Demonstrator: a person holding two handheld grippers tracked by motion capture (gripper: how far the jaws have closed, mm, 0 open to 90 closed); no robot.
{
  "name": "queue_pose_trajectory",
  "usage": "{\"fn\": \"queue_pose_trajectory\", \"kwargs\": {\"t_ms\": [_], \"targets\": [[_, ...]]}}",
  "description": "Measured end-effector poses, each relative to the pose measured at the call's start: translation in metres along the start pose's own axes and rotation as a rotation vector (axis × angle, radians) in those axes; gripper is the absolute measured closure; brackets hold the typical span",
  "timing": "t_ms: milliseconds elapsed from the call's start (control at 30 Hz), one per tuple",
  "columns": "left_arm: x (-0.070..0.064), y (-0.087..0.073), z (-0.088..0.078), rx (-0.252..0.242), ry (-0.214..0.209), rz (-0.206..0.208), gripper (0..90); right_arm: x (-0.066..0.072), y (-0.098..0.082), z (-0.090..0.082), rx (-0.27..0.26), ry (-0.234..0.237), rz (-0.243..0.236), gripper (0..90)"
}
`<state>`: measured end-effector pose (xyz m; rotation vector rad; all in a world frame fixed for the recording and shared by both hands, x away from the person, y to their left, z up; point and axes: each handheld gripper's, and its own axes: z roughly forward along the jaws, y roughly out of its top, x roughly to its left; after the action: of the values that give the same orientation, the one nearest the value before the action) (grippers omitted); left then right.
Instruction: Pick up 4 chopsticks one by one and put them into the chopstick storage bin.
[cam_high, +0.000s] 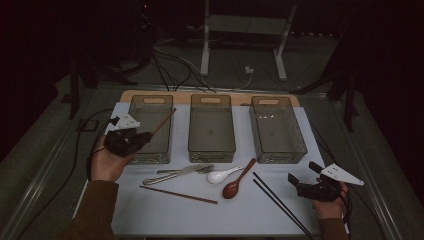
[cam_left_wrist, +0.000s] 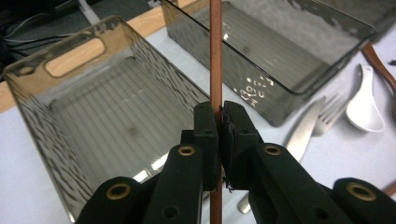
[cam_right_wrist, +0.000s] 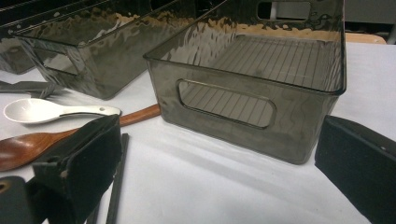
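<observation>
My left gripper (cam_high: 141, 138) hangs over the front of the left smoky bin (cam_high: 150, 102), shut on a brown chopstick (cam_high: 165, 120) that slants up and right above the bin. In the left gripper view the jaws (cam_left_wrist: 220, 112) pinch the chopstick (cam_left_wrist: 215, 56), with the left bin's ribbed floor (cam_left_wrist: 93, 112) below. A second brown chopstick (cam_high: 178, 194) lies on the white mat. My right gripper (cam_high: 301, 171) rests at the mat's right front, open and holding nothing. Its wide-apart fingers (cam_right_wrist: 84, 163) face the right bin (cam_right_wrist: 261, 70).
The middle bin (cam_high: 211, 100) and right bin (cam_high: 298, 142) stand behind a fork and knife (cam_high: 182, 172), a white spoon (cam_high: 224, 175), a wooden spoon (cam_high: 237, 182) and two black chopsticks (cam_high: 280, 202). Cables trail off the table's left edge.
</observation>
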<state>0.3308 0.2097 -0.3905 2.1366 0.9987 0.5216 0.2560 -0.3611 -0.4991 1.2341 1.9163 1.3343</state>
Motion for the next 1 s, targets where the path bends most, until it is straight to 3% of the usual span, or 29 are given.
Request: {"fn": "queue_pose_trajectory", "kwargs": {"t_ms": [567,1000], "targets": [[0.025,0.019,0.008,-0.006,0.075,-0.098,86.7,0.0,0.0,0.001,0.003,0.0,0.001,1.1],[0.043,0.028,0.02,0.041,0.13,-0.14,86.7,0.0,0.0,0.001,0.003,0.002,0.002,1.1]]}}
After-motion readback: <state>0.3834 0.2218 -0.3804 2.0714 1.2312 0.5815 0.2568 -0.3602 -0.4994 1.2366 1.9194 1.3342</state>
